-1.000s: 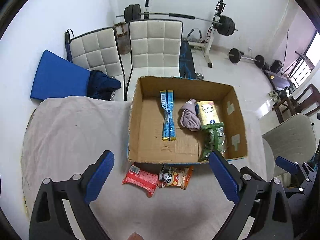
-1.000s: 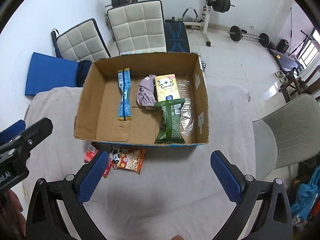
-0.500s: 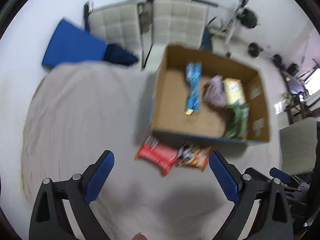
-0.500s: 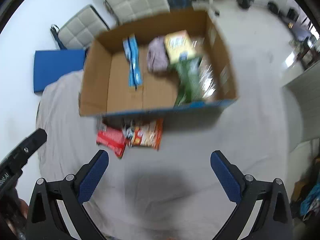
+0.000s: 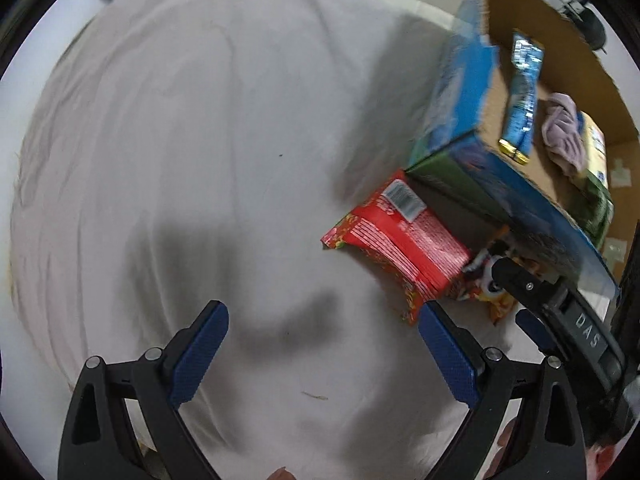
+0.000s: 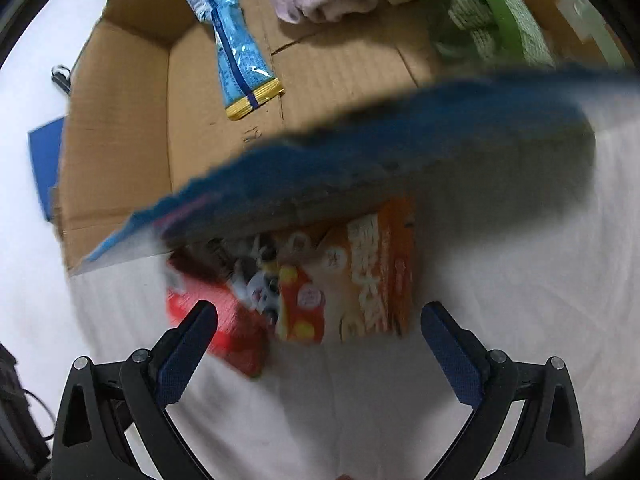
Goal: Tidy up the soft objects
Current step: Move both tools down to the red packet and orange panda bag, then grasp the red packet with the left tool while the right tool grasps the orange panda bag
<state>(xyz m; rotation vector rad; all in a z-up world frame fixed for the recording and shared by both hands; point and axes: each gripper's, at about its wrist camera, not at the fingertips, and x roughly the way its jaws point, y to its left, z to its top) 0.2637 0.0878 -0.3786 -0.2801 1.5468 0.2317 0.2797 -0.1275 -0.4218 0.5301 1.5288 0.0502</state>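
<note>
The left gripper [image 5: 322,350], jaws wide and empty, has the crinkly red snack packet [image 5: 394,240] ahead to its right, long axis slanting toward the brown cardboard box [image 5: 464,80]. The right gripper [image 6: 318,344], likewise wide and empty, has dropped much closer than a second ago; the orange cartoon-print snack bag [image 6: 360,280], seemingly lengthwise, lies directly between its fingers.

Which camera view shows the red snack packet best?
The left wrist view: the red snack packet lies sharp and almost whole on the sheet beside the box. In the right wrist view it is blurred and partly hidden behind a gripper finger.
</note>
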